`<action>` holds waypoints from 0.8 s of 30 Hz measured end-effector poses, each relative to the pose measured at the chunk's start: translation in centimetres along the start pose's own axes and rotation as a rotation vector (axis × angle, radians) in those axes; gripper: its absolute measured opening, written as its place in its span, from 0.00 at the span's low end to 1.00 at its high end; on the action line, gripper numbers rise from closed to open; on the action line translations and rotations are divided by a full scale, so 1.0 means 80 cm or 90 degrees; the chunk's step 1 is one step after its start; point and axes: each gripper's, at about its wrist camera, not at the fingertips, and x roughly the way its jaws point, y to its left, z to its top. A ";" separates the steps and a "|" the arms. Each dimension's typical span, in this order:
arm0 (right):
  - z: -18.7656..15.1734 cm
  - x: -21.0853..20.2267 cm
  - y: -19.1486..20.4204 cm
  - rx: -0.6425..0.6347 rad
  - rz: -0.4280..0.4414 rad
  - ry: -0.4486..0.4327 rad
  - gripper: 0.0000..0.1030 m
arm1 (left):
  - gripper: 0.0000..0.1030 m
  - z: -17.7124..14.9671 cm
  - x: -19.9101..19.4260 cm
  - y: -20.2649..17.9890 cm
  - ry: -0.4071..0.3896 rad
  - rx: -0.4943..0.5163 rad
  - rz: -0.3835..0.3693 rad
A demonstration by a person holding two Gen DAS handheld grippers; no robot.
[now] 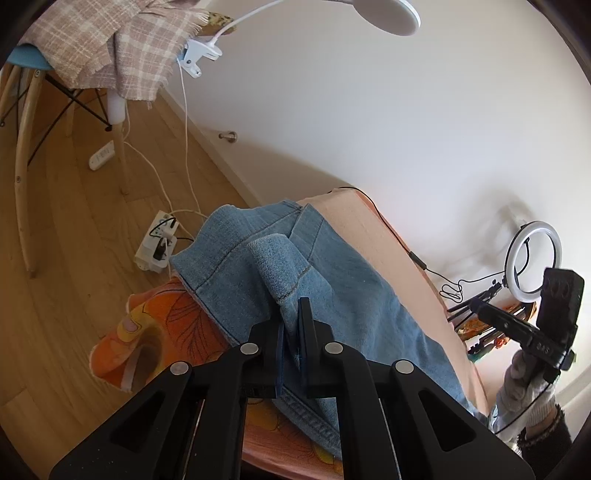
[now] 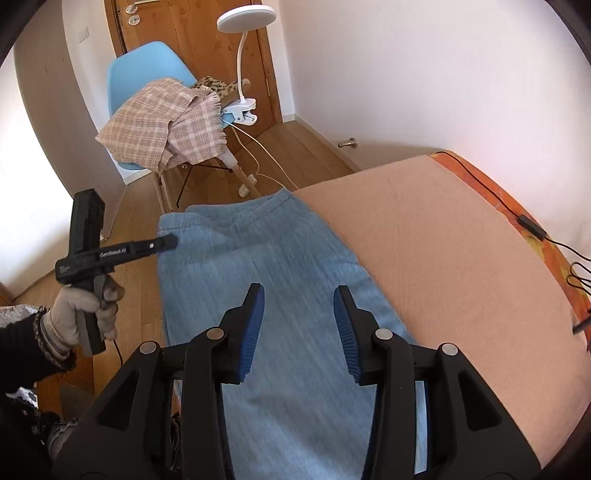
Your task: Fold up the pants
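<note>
Light blue denim pants [image 1: 351,295] lie on a peach blanket [image 1: 369,229], one end hanging over the bed's edge. My left gripper [image 1: 291,314] is shut on a raised fold of the denim near that end. In the right wrist view the pants [image 2: 266,258] stretch away towards the floor, blurred. My right gripper [image 2: 299,290] hovers above them, open, with nothing between its blue pads [image 2: 255,325]. The left gripper [image 2: 168,242], held by a gloved hand [image 2: 77,314], reaches the pants' left edge. The peach blanket [image 2: 443,258] covers the bed to the right.
A blue chair [image 2: 147,70] draped with a plaid cloth [image 2: 162,129] and a clip lamp [image 2: 245,16] stands on the wooden floor beyond the bed. A power strip [image 1: 157,242] with cables lies on the floor. A ring light [image 1: 535,258] stands by the wall. A black cable [image 2: 532,227] crosses the bed's edge.
</note>
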 end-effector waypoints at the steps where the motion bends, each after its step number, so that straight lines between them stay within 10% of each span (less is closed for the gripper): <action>1: 0.015 0.022 -0.003 0.000 0.009 0.005 0.40 | 0.04 0.000 0.000 -0.001 0.000 0.007 0.003; 19: 0.131 0.280 0.015 -0.028 0.099 0.092 0.40 | 0.04 0.002 0.001 0.003 -0.005 0.026 -0.009; 24: 0.129 0.283 0.027 -0.064 0.102 0.099 0.04 | 0.04 0.000 0.002 0.004 -0.012 0.029 -0.013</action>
